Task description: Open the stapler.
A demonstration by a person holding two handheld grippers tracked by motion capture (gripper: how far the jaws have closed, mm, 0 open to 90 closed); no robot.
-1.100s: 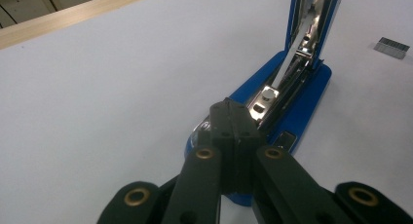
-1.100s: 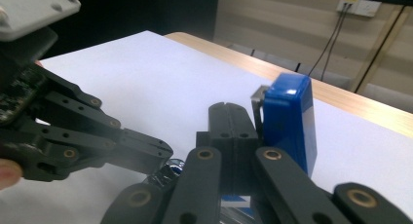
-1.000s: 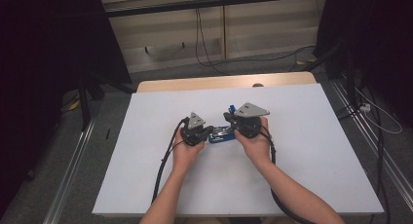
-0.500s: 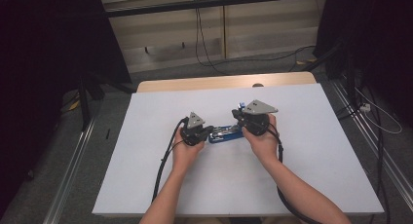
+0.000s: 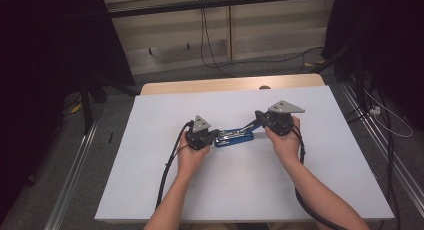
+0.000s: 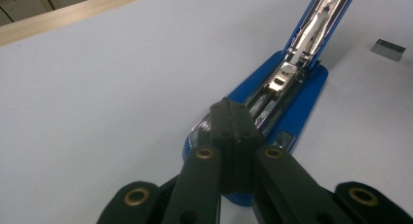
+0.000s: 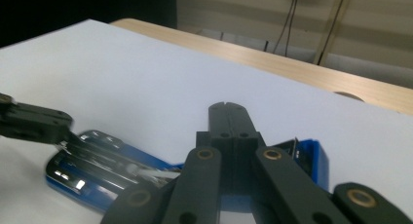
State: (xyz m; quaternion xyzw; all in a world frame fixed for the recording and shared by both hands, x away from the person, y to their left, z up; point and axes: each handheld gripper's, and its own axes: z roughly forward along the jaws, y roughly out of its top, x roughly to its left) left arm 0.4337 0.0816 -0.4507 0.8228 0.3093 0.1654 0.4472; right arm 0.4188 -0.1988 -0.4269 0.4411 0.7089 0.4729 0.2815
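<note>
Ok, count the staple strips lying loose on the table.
1. A single staple strip lies on the white table beside the opened blue stapler, seen in the left gripper view. Others could be hidden behind the stapler or hands.

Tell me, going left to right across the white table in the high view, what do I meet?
The left hand's black gripper with a grey three-cornered plate → the opened blue metal stapler lying on the white table → the right hand's black gripper with a grey plate.
</note>
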